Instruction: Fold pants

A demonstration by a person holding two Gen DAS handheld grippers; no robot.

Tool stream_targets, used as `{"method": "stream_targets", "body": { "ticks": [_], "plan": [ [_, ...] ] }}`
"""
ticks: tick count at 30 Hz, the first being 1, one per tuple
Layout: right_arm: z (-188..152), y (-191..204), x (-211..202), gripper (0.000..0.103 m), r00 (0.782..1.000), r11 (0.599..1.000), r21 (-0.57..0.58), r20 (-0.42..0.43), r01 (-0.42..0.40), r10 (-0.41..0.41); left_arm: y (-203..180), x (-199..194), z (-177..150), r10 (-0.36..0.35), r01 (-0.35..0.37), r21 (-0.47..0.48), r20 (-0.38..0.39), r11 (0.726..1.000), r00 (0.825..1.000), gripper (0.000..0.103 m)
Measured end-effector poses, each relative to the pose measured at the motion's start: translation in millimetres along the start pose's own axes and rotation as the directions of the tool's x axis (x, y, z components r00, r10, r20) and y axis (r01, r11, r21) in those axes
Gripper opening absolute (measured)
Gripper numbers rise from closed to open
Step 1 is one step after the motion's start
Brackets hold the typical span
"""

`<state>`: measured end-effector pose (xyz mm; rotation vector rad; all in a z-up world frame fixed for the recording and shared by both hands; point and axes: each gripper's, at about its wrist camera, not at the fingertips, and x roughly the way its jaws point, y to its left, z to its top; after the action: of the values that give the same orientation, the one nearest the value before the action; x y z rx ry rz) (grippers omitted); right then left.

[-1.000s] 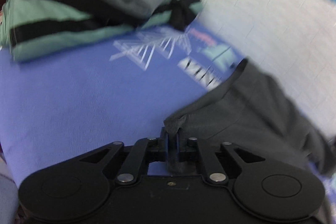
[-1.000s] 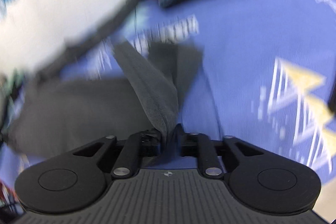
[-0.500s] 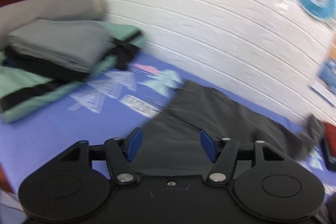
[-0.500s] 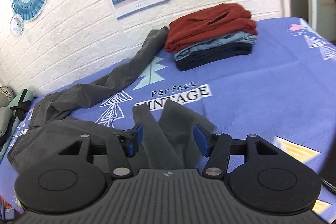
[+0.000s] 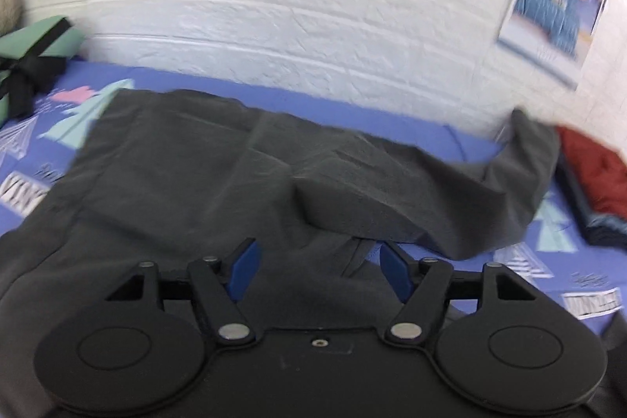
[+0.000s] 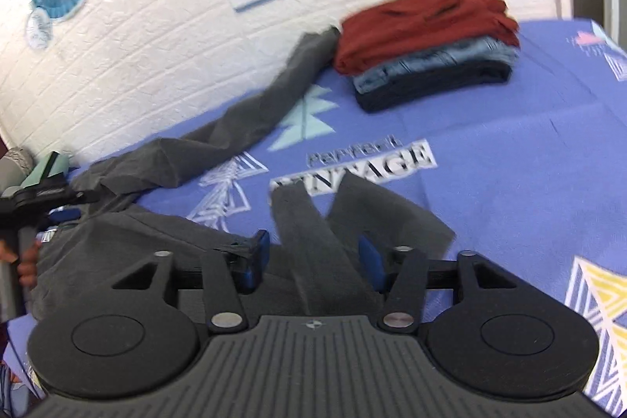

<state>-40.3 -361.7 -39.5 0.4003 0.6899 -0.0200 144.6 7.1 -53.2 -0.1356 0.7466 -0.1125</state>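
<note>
At the bottom of the left wrist view, the left gripper stands with its blue pads spread wide, and nothing is between them; the dark grey pants lie flat just under and beyond the tips. In the right wrist view the right gripper also shows a clear gap between its pads, which have just been closing. A ridge of the pants' cloth runs up through that gap, and neither pad visibly presses on it, so nothing appears to be held.

The pants spread over the blue printed bedsheet. Their broad upper part fills the lower left of the right view, while one leg trails diagonally toward the upper centre, its end touching the stack of folded clothes against the white brick wall. In the left view the same long axis runs left to right, with the leg's end rising at the far right edge.

The left gripper shows at the left edge of the right view, held in a hand over the waist end. The right gripper seems nearer the legs, so the next fold likely turns on carrying that long leg back along its axis.
</note>
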Motion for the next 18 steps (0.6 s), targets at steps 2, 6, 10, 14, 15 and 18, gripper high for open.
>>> {"method": "stream_targets", "body": {
  "ticks": [2, 6, 10, 14, 15, 18],
  "plan": [
    [-0.8, -4.9, -10.8, 0.013, 0.999, 1.0, 0.025, 0.034, 0.005, -0.006, -9.5, 23.1, 0.3, 0.044, -0.044, 0.046, -0.017, 0.998, 0.999, 0.102],
    [-4.7, -29.3, -67.0, 0.01, 0.982, 0.988, 0.086, 0.132, 0.128, -0.138, -3.6, 38.9, 2.8, 0.061, -0.061, -0.022, -0.033, 0.998, 0.998, 0.03],
    [-34.2, -68.1, -111.9, 0.016, 0.956, 0.944, 0.167, 0.02, 0.286, -0.293, 3.5, 34.6, 3.7, 0.045, -0.047, -0.049, -0.029, 0.998, 0.999, 0.028],
    [-51.5, -78.6, -119.5, 0.048, 0.878, 0.869, 0.125, -0.068, 0.479, -0.474, -1.4, 31.4, 9.2, 0.043, -0.045, -0.067, -0.039, 0.997, 0.998, 0.036],
    [-48.5, -78.6, -122.5, 0.054, 0.881, 0.872, 0.132, -0.035, 0.472, -0.472, -1.6, 28.7, 10.0, 0.041, -0.043, -0.072, -0.038, 0.996, 0.998, 0.036],
    [-32.5, -75.5, -123.2, 0.071, 0.924, 0.922, 0.132, 0.075, 0.365, -0.376, -2.4, 20.8, 10.6, 0.027, -0.028, -0.071, -0.023, 0.997, 0.999, 0.053]
  ]
}}
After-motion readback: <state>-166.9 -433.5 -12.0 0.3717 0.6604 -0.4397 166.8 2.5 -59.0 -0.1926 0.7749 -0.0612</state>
